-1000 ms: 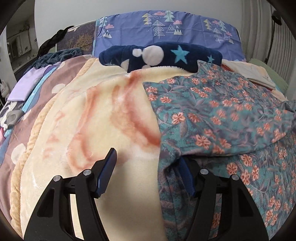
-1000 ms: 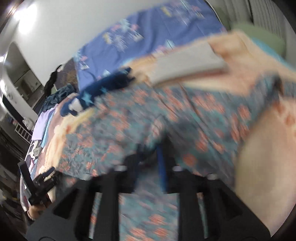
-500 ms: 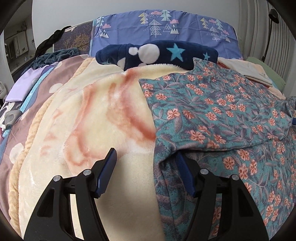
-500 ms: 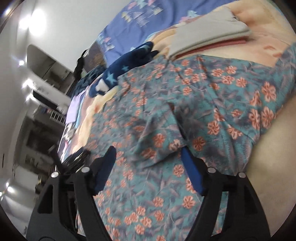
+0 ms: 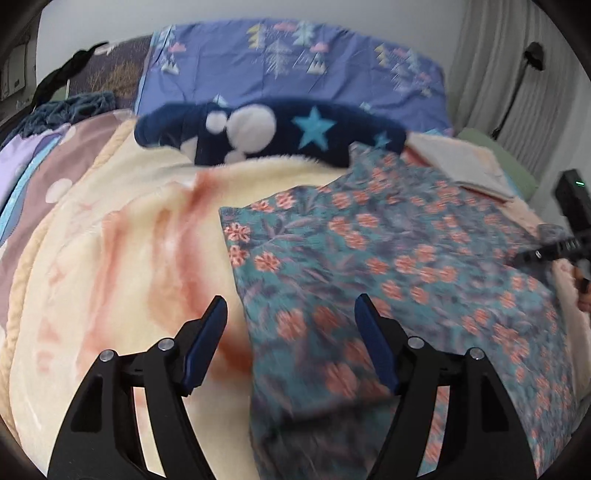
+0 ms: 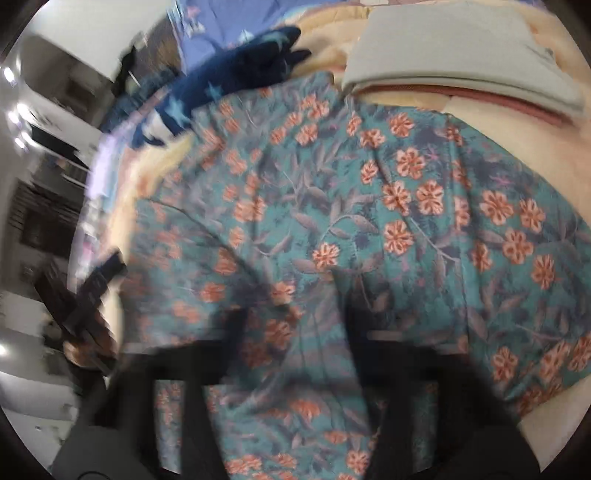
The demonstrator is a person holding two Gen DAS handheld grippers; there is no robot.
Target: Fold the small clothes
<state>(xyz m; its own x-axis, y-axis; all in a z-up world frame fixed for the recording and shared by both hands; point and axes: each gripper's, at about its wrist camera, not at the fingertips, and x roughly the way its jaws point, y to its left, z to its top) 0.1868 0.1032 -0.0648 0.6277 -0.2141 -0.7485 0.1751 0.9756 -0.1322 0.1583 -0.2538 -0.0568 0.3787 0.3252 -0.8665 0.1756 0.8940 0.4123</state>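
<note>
A bed is filling most of the scene, with a cream fleece blanket (image 5: 122,258) lying across it and a blue tree-print pillow (image 5: 295,74) leaning against the pale wall (image 5: 110,22). Light curtains (image 5: 491,74) are hanging at the right, beside a black lamp (image 5: 533,55).

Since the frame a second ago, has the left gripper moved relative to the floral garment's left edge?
Yes. The left gripper has shifted right: the floral garment's left edge, earlier at its right finger, now lies between the fingers, with the jaws opening.
</note>
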